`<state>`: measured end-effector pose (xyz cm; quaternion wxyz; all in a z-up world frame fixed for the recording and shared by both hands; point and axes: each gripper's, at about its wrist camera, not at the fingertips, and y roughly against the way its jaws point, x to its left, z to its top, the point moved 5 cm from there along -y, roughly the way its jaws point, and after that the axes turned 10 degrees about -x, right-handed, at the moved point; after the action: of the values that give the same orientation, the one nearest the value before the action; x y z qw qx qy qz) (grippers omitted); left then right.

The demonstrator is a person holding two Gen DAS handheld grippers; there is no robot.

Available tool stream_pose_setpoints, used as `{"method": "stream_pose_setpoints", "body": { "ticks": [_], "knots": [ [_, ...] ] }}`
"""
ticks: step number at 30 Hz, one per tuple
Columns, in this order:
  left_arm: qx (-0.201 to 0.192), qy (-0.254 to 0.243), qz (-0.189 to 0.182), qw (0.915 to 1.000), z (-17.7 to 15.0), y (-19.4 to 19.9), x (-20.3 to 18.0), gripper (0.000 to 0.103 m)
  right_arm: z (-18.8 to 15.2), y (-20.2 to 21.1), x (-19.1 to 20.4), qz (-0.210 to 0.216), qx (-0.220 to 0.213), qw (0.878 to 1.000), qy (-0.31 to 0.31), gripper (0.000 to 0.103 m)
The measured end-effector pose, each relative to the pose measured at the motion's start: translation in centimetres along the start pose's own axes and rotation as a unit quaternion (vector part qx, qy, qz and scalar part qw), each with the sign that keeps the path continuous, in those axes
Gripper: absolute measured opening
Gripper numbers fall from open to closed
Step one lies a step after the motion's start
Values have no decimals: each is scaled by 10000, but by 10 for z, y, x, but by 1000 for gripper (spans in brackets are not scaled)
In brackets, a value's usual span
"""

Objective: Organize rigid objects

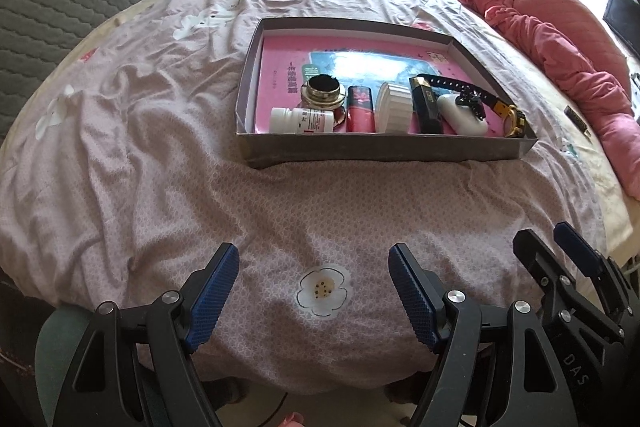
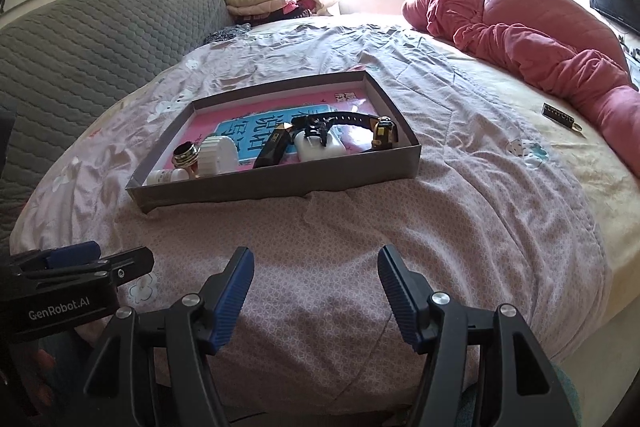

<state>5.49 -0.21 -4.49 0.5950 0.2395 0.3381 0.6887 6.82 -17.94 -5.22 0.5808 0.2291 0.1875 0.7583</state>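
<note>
A grey cardboard tray (image 1: 380, 149) (image 2: 280, 183) lies on the bed with a pink book as its floor. Along its near side lie a white pill bottle (image 1: 300, 119), a gold-rimmed jar (image 1: 323, 95), a red tube (image 1: 361, 109), a white ribbed jar (image 1: 396, 107) (image 2: 218, 155), a black and gold lighter (image 1: 427, 105) (image 2: 272, 147), a white case (image 1: 462, 115) (image 2: 320, 147) and a black watch (image 1: 480, 95) (image 2: 360, 125). My left gripper (image 1: 314, 263) is open and empty over the near bedspread. My right gripper (image 2: 316, 267) is open and empty beside it, also seen in the left wrist view (image 1: 552, 239).
A pink quilt (image 2: 520, 35) is bunched along the bed's right side. A small dark key tag (image 2: 560, 117) lies on the sheet near it. A grey padded headboard (image 2: 80, 39) stands at left, with folded clothes (image 2: 260, 1) behind.
</note>
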Motion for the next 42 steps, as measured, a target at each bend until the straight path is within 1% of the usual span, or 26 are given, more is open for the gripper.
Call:
{"method": "stream_pose_setpoints", "body": {
  "ticks": [21, 42],
  "knots": [
    [97, 36, 30, 9999, -3, -8, 3, 78, -5, -7, 9, -23, 102, 9997, 230, 64],
    [143, -74, 40, 9999, -5, -10, -1, 78, -5, -8, 7, -47, 126, 9997, 202, 64]
  ]
}}
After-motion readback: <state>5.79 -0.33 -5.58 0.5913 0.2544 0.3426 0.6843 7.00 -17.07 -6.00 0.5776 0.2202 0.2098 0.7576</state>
